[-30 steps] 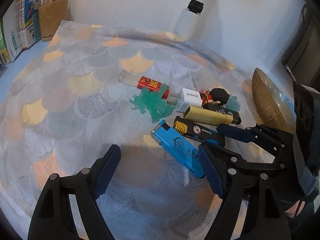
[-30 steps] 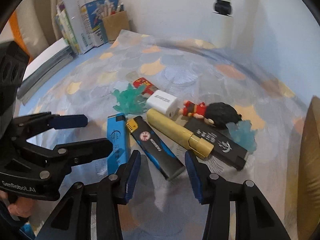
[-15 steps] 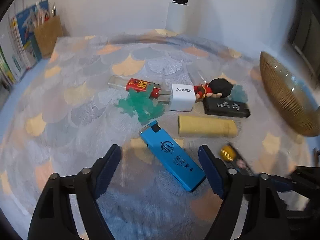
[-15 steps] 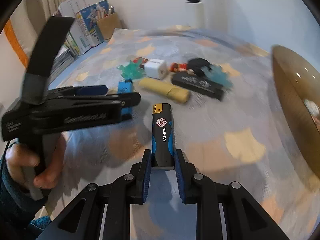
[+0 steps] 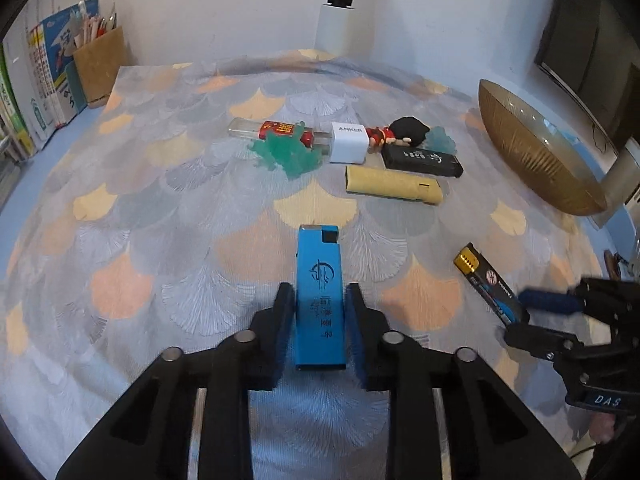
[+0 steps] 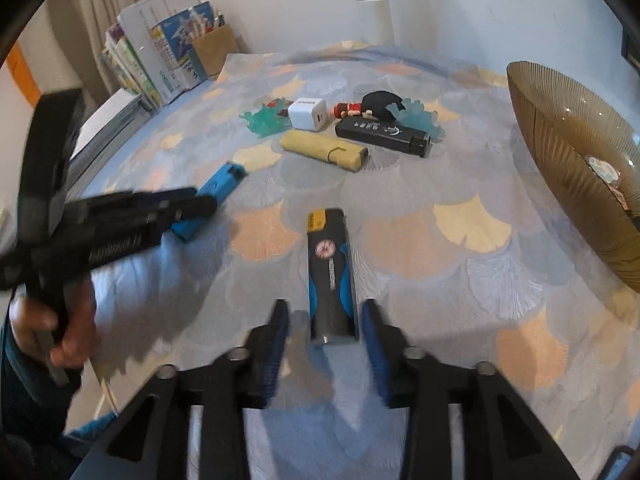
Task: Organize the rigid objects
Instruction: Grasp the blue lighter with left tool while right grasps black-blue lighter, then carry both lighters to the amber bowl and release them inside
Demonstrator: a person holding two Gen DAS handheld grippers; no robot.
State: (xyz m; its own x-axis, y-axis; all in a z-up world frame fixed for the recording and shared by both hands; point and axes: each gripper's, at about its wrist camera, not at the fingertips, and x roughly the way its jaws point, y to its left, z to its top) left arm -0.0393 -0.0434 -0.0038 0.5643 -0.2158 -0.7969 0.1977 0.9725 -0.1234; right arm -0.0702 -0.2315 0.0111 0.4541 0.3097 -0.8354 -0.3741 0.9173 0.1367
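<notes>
A blue lighter [image 5: 319, 256] sits between the fingers of my left gripper [image 5: 319, 292]. The jaws are closing and both pads touch its sides. A black-and-blue lighter [image 6: 329, 256] lies flat on the patterned cloth between the fingers of my right gripper [image 6: 324, 308]. Those jaws are opening, with a gap on each side of the lighter. In the left wrist view the right gripper [image 5: 524, 318] is at the right edge by that lighter [image 5: 486, 280]. In the right wrist view a hand holds the left gripper [image 6: 200, 204] over the blue lighter [image 6: 224, 178].
Further back lie a yellow lighter [image 5: 394, 186], a black lighter [image 5: 422, 160], a white charger [image 5: 348, 144], a red lighter [image 5: 280, 130], a green toy [image 5: 288, 154] and a small figurine [image 5: 400, 130]. A ribbed amber bowl [image 5: 536, 152] stands right. Books and a pen holder [image 5: 98, 66] stand back left.
My right gripper pulled the black-and-blue lighter out of the cluster toward the bowl side, then let go of it. My left jaws closed in on the blue lighter.
</notes>
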